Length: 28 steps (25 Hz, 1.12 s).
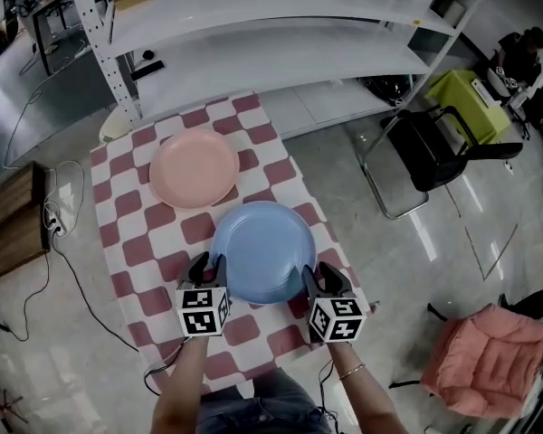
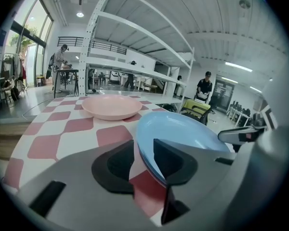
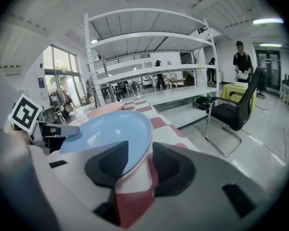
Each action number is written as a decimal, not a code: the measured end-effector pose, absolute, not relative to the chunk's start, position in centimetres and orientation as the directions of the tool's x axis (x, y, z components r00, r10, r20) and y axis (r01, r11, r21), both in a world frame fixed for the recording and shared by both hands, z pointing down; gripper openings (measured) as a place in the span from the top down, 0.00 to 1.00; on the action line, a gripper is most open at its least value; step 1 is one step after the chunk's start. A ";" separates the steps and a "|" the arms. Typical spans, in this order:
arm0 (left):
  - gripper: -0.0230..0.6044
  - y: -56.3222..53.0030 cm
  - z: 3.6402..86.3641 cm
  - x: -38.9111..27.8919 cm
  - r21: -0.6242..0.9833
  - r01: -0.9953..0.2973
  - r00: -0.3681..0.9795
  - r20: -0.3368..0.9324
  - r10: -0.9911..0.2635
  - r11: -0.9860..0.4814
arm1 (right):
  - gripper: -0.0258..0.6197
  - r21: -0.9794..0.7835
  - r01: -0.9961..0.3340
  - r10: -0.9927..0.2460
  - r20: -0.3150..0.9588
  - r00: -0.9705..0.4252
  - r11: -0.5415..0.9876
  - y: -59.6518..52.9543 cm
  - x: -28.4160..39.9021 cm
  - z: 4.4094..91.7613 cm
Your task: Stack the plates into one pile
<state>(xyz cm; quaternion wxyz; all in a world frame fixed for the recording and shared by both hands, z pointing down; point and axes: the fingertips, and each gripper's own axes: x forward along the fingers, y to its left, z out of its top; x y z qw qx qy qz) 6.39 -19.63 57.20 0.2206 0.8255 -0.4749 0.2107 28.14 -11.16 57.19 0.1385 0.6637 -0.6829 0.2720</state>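
Observation:
A light blue plate (image 1: pixel 262 250) lies on the checkered table (image 1: pixel 118 208), close to the near edge. A pink plate (image 1: pixel 195 167) rests farther back and to the left, apart from the blue one. My left gripper (image 1: pixel 202 265) stands at the blue plate's left near rim. The rim (image 2: pixel 149 172) passes between its jaws with a gap showing beside it, so this gripper (image 2: pixel 143 148) is open. My right gripper (image 1: pixel 319 274) stands at the right near rim. Its jaws straddle the blue plate's edge (image 3: pixel 135 143) just as widely, so that gripper (image 3: pixel 140 153) is open too.
White metal shelving (image 1: pixel 281 25) stands just beyond the table's far end. A black chair (image 1: pixel 434 147) and a yellow-green box (image 1: pixel 466 98) are to the right on the floor. A pink cushioned seat (image 1: pixel 489 360) sits at the lower right. Cables (image 1: pixel 63 269) trail along the table's left side.

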 end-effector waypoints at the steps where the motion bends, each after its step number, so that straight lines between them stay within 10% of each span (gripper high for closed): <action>1: 0.74 -19.7 57.1 6.3 0.174 -0.881 0.457 0.557 -0.694 -0.440 | 0.72 -0.186 -0.982 -0.833 0.548 -0.079 -0.030 -11.4 28.4 57.0; 28: 0.84 -19.5 59.5 6.5 0.284 -0.921 0.387 0.618 -0.684 -0.265 | 0.75 -0.249 -0.967 -0.751 0.627 -0.208 0.060 -15.7 28.9 59.8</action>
